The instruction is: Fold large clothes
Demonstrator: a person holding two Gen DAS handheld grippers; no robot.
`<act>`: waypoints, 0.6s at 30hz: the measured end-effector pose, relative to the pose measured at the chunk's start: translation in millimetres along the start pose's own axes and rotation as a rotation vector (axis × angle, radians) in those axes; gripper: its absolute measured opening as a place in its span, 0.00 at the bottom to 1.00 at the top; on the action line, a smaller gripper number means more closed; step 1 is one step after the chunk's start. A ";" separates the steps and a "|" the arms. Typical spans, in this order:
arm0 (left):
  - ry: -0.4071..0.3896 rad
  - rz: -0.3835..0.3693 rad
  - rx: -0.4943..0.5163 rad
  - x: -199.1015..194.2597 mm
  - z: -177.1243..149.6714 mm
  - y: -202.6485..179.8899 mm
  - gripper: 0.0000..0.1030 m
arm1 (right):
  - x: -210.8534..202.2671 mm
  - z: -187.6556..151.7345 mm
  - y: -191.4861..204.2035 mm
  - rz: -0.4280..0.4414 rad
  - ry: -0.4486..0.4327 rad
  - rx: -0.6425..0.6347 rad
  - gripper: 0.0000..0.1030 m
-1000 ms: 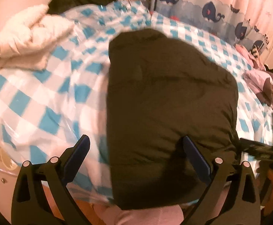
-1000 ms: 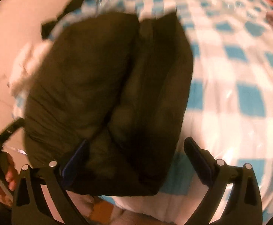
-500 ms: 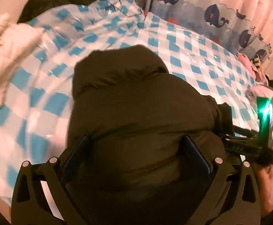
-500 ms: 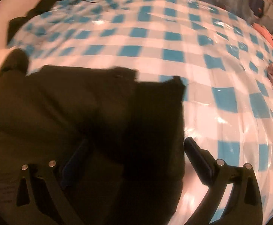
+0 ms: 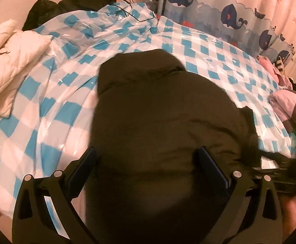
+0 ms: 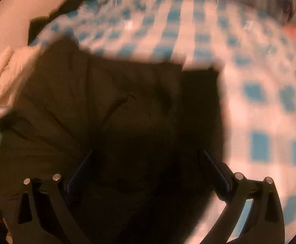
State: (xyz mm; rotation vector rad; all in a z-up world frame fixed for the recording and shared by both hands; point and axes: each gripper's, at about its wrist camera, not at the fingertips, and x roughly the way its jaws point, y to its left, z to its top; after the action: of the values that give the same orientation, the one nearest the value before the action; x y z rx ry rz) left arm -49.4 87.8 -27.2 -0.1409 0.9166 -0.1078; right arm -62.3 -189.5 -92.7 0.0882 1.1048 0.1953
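On the checked bed cover (image 5: 46, 109), the dark jacket (image 5: 158, 122) lies between each spread-fingered hand-held gripper (image 5: 148, 168) (image 6: 148, 170), ungrasped.

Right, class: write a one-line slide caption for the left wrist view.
Open left tool poised over a dark padded garment on a blue-checked bed cover, cream jacket alongside.

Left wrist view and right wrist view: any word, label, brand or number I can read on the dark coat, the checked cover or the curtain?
None can be read.
Dark coat: no label or print shows.
Checked cover: squares only.
Curtain: whale and boat pictures, no lettering.
Right wrist view: too blurred to read anything.
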 end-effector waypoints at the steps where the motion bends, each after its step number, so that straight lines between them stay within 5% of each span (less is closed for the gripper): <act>1: -0.004 0.008 0.011 -8.6 -3.9 -0.3 0.93 | -3.7 0.0 -6.5 -0.002 -0.001 0.050 0.93; 7: -0.035 0.065 0.075 -58.9 -27.3 0.8 0.93 | -86.9 -25.5 21.6 0.013 -0.143 0.041 0.93; 12: 0.004 0.082 0.047 -78.4 -46.3 3.4 0.93 | -114.6 -55.3 48.3 0.007 -0.094 0.042 0.93; 18: -0.012 0.095 0.087 -106.6 -69.6 -1.3 0.93 | -139.5 -80.2 61.7 -0.044 -0.149 0.036 0.93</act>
State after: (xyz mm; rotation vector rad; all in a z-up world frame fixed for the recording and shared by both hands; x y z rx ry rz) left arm -169.3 97.5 14.6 -0.0171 0.9033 -0.0582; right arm -201.6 -159.1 4.2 0.1087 0.9607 0.1272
